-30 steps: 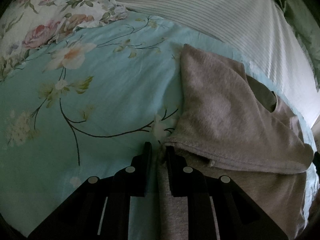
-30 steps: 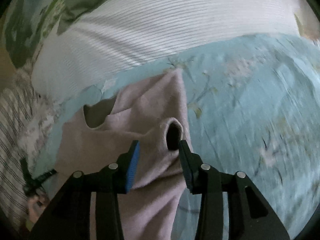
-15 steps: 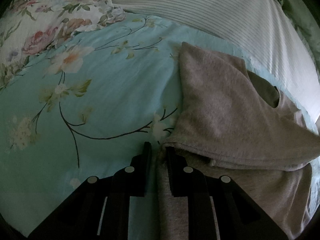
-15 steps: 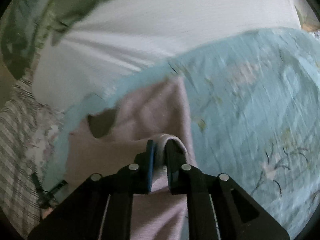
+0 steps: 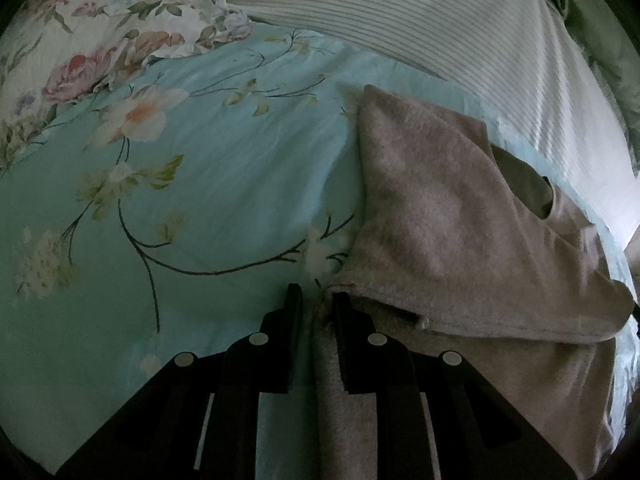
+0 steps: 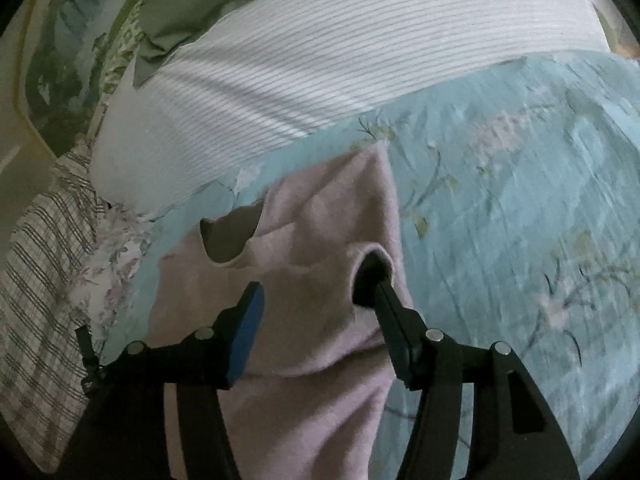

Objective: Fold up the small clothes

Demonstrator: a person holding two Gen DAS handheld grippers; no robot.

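Observation:
A small pinkish-grey top [image 5: 440, 208] lies on the teal floral sheet, its sleeve folded across the body. In the left wrist view my left gripper [image 5: 316, 296] is shut on the garment's near left edge, with a strip of cloth running between its fingers. In the right wrist view the same top [image 6: 328, 208] lies under my right gripper [image 6: 316, 290], whose jaws are opening wide. Its right fingertip sits at the mouth of the sleeve cuff [image 6: 372, 264], and its blue-padded left finger [image 6: 244, 332] hovers over the fabric. Neither pad presses on the cloth.
The teal floral sheet [image 5: 200, 200] spreads to the left of the top. A white striped pillow [image 5: 440, 32] lies behind it, with a rose-print pillow [image 5: 100, 40] at the far left. Green cloth [image 6: 180, 8] and a plaid cloth [image 6: 40, 280] border the bed's edge.
My right gripper closed on the sleeve cuff half a second ago and has now let go, its jaws spread wide. The left gripper has kept its grip and place.

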